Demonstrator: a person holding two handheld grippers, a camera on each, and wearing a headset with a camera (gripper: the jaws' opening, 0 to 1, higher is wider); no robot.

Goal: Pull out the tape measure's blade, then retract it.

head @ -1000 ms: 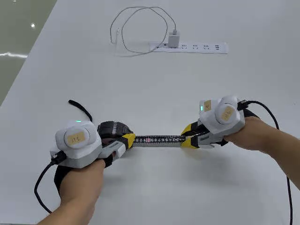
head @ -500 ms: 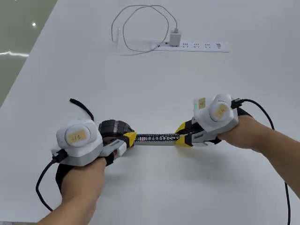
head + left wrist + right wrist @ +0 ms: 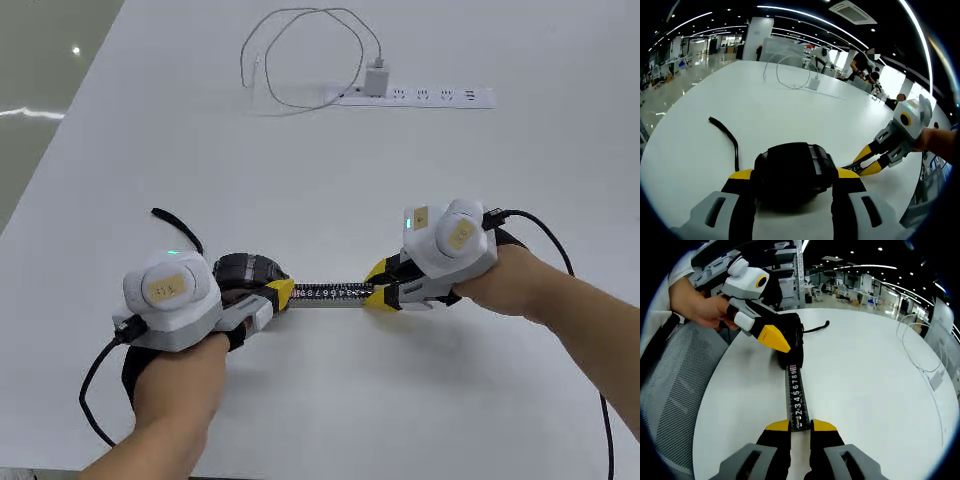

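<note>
A black tape measure case (image 3: pixel 245 275) (image 3: pixel 795 167) (image 3: pixel 791 342) lies on the white table, with my left gripper (image 3: pixel 268 297) (image 3: pixel 796 184) shut on it. Its strap (image 3: pixel 177 230) (image 3: pixel 726 137) trails off to the left. A short length of blade (image 3: pixel 328 292) (image 3: pixel 796 400) with printed numbers runs right from the case to my right gripper (image 3: pixel 378 285) (image 3: pixel 800 428), which is shut on the blade's end. In the left gripper view the right gripper (image 3: pixel 866 161) shows at the right.
A white power strip (image 3: pixel 415 97) with a charger (image 3: pixel 375 80) and a looped white cable (image 3: pixel 300 55) lies at the far side of the table. The table's left edge (image 3: pixel 60 125) drops to a green floor. Gripper cables (image 3: pixel 92 395) trail off both hands.
My right gripper has moved left toward the case, and the exposed blade has grown shorter. The left gripper and case have stayed put.
</note>
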